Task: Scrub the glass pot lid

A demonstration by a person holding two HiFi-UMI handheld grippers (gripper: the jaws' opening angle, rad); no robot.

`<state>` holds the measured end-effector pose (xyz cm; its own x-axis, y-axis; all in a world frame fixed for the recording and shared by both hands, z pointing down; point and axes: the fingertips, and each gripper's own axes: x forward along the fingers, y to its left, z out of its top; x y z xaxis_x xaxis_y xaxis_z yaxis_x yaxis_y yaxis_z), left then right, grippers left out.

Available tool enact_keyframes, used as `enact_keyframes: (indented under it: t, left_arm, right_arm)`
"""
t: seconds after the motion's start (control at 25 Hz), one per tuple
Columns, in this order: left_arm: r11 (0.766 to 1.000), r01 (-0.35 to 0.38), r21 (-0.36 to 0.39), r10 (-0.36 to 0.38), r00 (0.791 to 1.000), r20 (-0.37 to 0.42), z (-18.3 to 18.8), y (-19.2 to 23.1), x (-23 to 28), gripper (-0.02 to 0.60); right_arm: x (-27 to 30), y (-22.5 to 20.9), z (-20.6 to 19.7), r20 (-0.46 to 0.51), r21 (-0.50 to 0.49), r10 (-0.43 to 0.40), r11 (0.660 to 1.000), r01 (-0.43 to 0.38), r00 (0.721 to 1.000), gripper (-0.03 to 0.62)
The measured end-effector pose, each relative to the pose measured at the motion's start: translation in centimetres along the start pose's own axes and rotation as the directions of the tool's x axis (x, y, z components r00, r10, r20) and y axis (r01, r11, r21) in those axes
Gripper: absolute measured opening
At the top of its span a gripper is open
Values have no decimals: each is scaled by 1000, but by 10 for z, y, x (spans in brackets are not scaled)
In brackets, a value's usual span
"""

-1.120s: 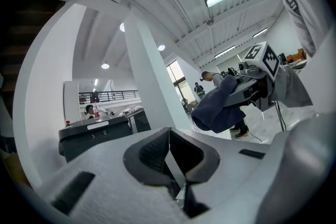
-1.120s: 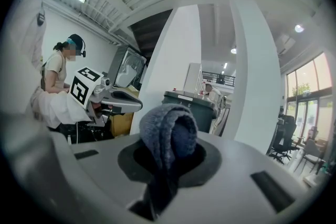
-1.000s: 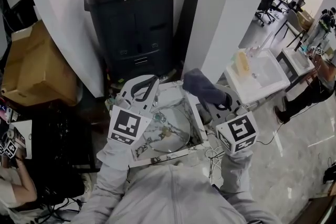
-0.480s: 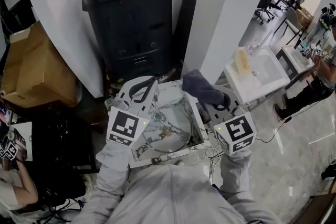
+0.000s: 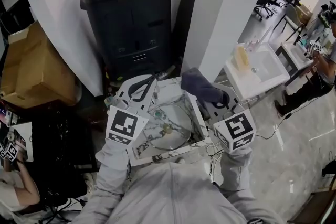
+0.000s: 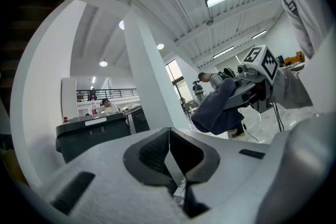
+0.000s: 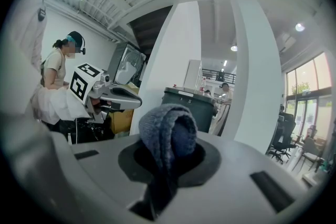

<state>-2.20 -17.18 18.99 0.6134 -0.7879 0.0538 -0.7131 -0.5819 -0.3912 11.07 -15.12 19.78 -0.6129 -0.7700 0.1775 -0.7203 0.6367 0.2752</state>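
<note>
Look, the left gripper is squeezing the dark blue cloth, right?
No, the right gripper is squeezing the dark blue cloth. The right gripper view shows the cloth bunched between those jaws.

Head view looks steeply down; both gripper views tilt upward, sharing the dark bin
</note>
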Motion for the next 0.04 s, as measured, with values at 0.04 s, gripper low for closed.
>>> enact_keyframes:
  t: [0.04]
  left_arm:
    - [1000, -1, 1, 1, 1000, -1, 0, 0, 0, 26]
  right_arm:
    - [0, 1, 0, 0, 2, 3, 1000, -3, 1000, 58]
